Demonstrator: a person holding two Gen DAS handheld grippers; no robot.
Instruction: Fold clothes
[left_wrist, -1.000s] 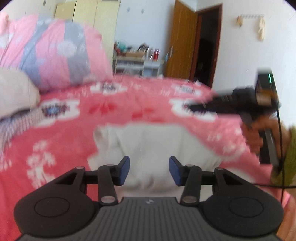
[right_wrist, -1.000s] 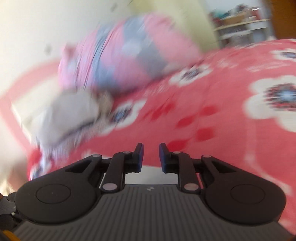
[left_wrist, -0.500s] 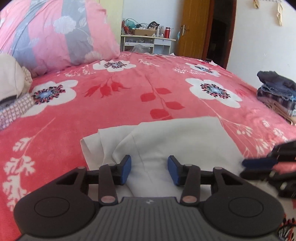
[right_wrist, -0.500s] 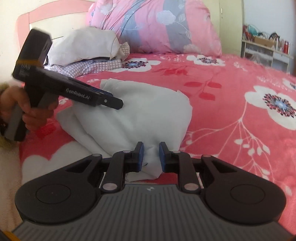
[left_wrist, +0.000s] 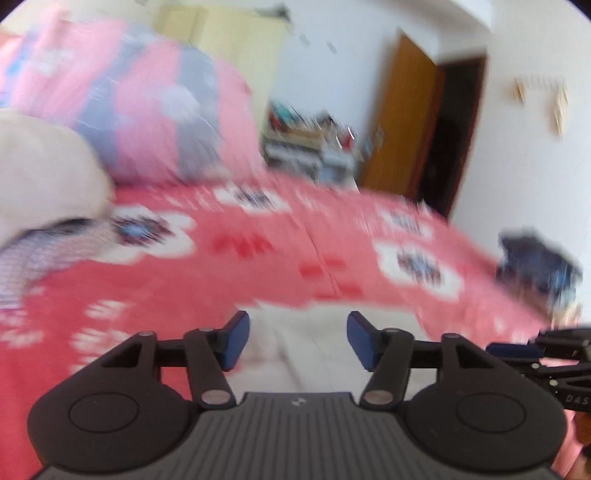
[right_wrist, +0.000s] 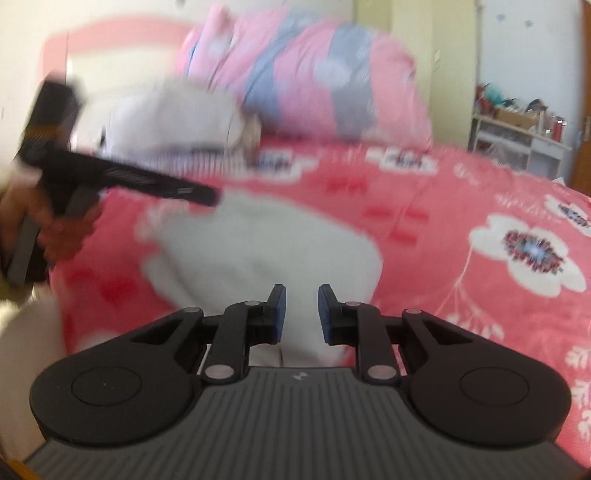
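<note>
Bright daylight, heavy motion blur in both fisheye views.
The bedspread (left_wrist: 258, 258) and pillow (right_wrist: 314, 74) smear; only each camera's own gripper stays sharp, and dark corners curve the edges.

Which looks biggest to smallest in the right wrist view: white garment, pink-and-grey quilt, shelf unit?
1. white garment
2. pink-and-grey quilt, close in size; the garment lies nearer the camera, so this ranking is unsure
3. shelf unit, clearly smallest
</note>
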